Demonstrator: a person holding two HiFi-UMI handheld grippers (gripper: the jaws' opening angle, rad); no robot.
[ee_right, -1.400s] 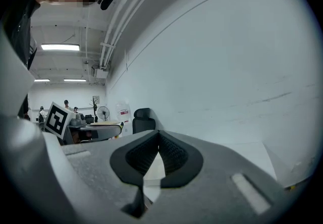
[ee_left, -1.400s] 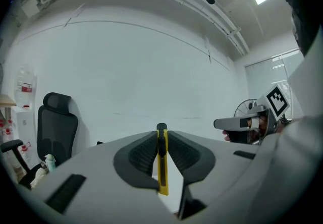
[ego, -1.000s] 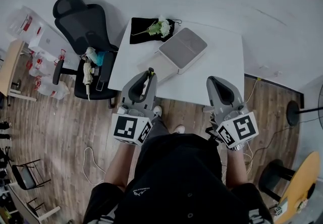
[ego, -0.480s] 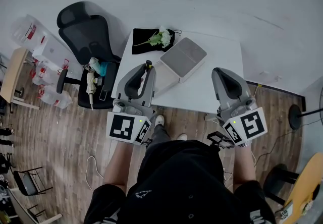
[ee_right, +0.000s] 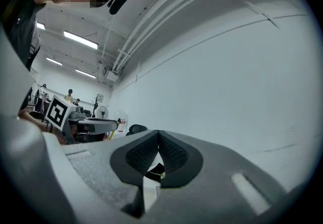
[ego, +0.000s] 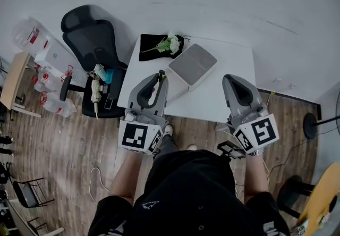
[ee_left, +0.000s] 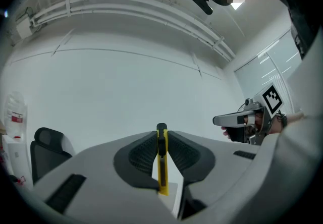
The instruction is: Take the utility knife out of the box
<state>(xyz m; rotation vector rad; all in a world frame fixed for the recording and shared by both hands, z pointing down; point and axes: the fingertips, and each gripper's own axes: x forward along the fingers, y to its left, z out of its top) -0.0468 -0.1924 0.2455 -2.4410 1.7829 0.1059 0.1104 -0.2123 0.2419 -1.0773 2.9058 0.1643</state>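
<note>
We have the utility knife [ee_left: 161,160] clamped in the left gripper [ee_left: 161,130]. Its yellow body stands on edge between the 2 dark pads, black slider end poking out past the tips, and it is clear of the box [ego: 192,63], which sits closed or nearly so near the middle of the white table [ego: 234,91]. The right gripper [ee_right: 158,133] has its jaws brought together at the tips with nothing between them; through the gap behind the pads we see only a dark scrap of the scene beyond. From the head view both tools hang side by side over the table's near edge, well apart from each other and from the box. We judge the main step nearly finished - the knife is out and only needs carrying to a resting place. To do that well, we would keep the squeeze steady, since the pads catch only a narrow strip of a slim, smooth handle that could pivot or slide. We would hold the knife upright as it is and keep the free tool out of its path. A bare patch of table in front of the box looks the safest spot, away from the black cloth [ego: 151,49] and flowers [ego: 169,44] at the far edge - we cannot tell whether the blade is retracted, so we would treat the tip as sharp.
</note>
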